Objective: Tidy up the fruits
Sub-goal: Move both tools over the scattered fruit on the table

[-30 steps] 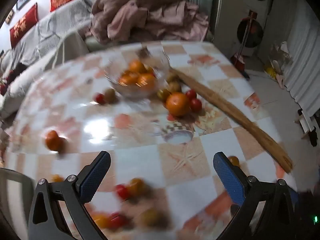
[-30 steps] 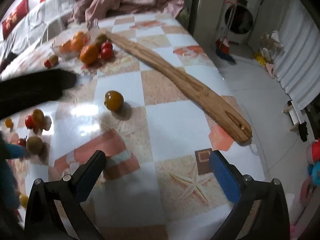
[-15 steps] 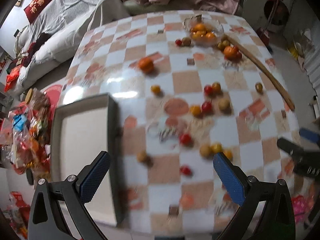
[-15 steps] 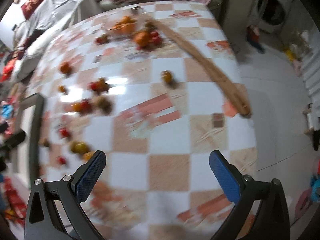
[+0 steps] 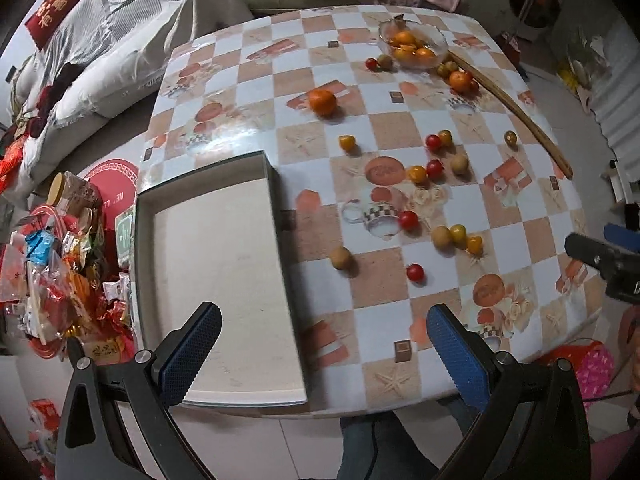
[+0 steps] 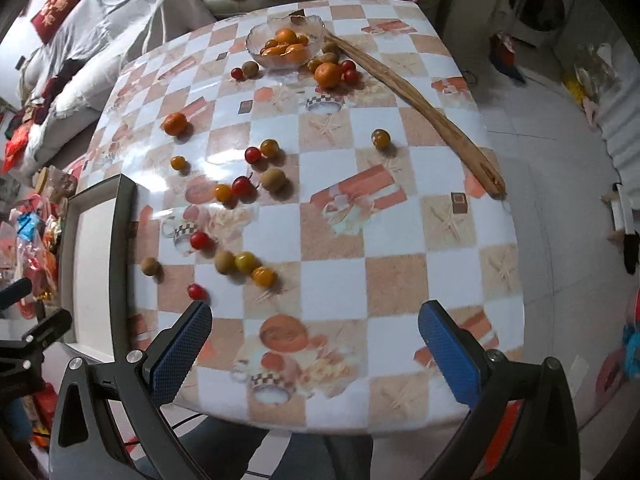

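Several small fruits lie scattered on the checkered table (image 5: 400, 128): red and yellow cherry tomatoes, brown round fruits, a tangerine (image 5: 322, 102) (image 6: 175, 123). A glass bowl (image 5: 413, 40) (image 6: 285, 40) at the far side holds oranges. An empty white tray (image 5: 216, 272) (image 6: 92, 264) with a dark rim sits at the table's near left. My left gripper (image 5: 320, 346) is open and empty, high above the tray's near edge. My right gripper (image 6: 314, 346) is open and empty, high above the table's near edge.
A long wooden stick (image 5: 516, 108) (image 6: 420, 100) lies along the table's right side. A sofa with clothes (image 5: 120, 40) stands behind. Snack packets (image 5: 44, 264) pile up left of the tray. The right gripper shows at the left wrist view's right edge (image 5: 604, 256).
Both grippers have pulled back and risen from close over the fruits to high above the table's near edge. The whole table and tray have come into view. Both stay open.
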### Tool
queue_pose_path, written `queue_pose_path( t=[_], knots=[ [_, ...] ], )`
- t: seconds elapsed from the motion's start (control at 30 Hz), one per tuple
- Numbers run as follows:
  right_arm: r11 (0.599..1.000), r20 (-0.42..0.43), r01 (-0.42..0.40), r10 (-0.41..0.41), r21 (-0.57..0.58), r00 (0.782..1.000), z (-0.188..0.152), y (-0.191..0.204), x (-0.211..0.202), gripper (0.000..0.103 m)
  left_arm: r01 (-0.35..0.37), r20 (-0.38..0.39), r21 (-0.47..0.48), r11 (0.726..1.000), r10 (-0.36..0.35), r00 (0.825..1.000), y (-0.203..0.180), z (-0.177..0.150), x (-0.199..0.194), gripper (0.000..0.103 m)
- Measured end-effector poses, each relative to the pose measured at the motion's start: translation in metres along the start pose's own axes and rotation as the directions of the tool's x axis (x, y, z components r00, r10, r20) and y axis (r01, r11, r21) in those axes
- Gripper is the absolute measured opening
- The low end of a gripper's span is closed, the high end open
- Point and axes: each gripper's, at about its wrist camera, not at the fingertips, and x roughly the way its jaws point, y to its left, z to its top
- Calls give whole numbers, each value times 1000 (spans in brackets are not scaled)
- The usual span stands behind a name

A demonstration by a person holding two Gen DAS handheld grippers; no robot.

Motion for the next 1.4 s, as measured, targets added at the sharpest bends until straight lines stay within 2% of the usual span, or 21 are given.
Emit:
queue_pose_path(
  t=[0.33,0.73,1.4],
  knots=[
    [999,14,47,-48,21,999,9,33,-20,103,10,80,41,999,-13,997,19,19,-14,103],
    [996,14,87,-88,14,996,8,63,-21,103,27,100,35,999,-31,995,42,19,-12,103],
    [989,5,110,-111,95,994,-12,59,-21,103,55,98,126,990,-68,993,32,19,-5,103]
  ],
)
